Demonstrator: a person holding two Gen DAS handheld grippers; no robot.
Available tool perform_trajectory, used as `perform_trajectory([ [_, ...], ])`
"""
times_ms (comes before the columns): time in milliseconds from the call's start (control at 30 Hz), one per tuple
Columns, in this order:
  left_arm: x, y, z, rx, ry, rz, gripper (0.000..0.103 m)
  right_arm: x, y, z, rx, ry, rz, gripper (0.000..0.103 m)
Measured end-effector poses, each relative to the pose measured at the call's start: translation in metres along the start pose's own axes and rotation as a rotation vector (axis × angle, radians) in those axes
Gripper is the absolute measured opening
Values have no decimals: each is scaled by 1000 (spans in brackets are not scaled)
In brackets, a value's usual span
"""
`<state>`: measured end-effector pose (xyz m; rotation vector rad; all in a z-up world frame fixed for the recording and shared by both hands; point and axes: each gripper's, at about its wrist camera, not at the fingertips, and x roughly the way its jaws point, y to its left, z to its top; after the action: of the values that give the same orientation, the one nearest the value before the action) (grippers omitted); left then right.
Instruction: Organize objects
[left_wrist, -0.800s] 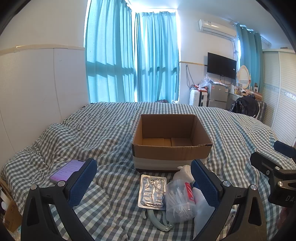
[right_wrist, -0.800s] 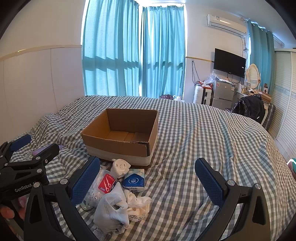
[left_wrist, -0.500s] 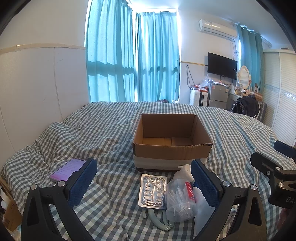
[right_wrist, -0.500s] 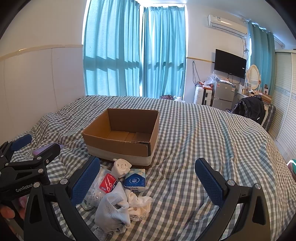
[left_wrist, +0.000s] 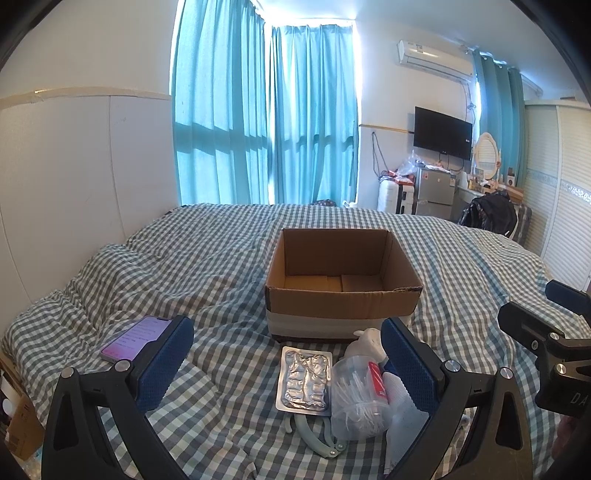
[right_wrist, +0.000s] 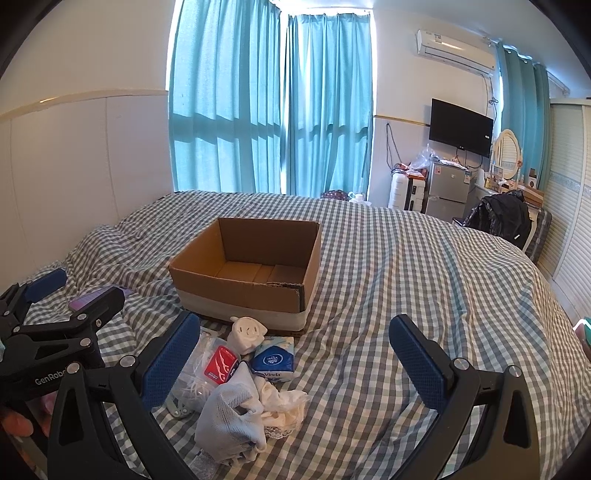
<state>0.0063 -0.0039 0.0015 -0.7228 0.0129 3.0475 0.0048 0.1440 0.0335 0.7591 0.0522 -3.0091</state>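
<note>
An open empty cardboard box (left_wrist: 343, 291) (right_wrist: 240, 291) sits mid-bed. In front of it lies a pile: a silver blister pack (left_wrist: 304, 380), a clear bag of floss picks (left_wrist: 356, 398) (right_wrist: 207, 373), a white plug toy (right_wrist: 246, 332), a blue Vinda tissue pack (right_wrist: 274, 360), white socks (right_wrist: 240, 410) and a pale green clip (left_wrist: 314, 439). My left gripper (left_wrist: 288, 365) is open and empty above the pile's left part. My right gripper (right_wrist: 295, 362) is open and empty, just right of the pile.
A lit phone (left_wrist: 136, 338) lies on the checked bedspread (right_wrist: 406, 280) at the left. A white headboard wall (left_wrist: 74, 177) stands left. A fridge (right_wrist: 448, 192), a TV (right_wrist: 461, 127) and a chair with a black jacket (right_wrist: 502, 218) stand beyond the bed.
</note>
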Motion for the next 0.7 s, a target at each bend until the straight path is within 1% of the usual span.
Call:
perform_trajectory([
  [400,-9,-4,3,14,-20,17,103,-5,1,1,-4,-6,-12,103],
  [533,-8,-4,1,24,-2,30,103,-4,0,0,5,7,-12,103],
  [600,-5,-6,-1,36,15,46,103,-3,0,-1,2,15,-9,103],
  [700,0,-8,-7,53,39,50,103,1,1,-4,1,36,-14,103],
])
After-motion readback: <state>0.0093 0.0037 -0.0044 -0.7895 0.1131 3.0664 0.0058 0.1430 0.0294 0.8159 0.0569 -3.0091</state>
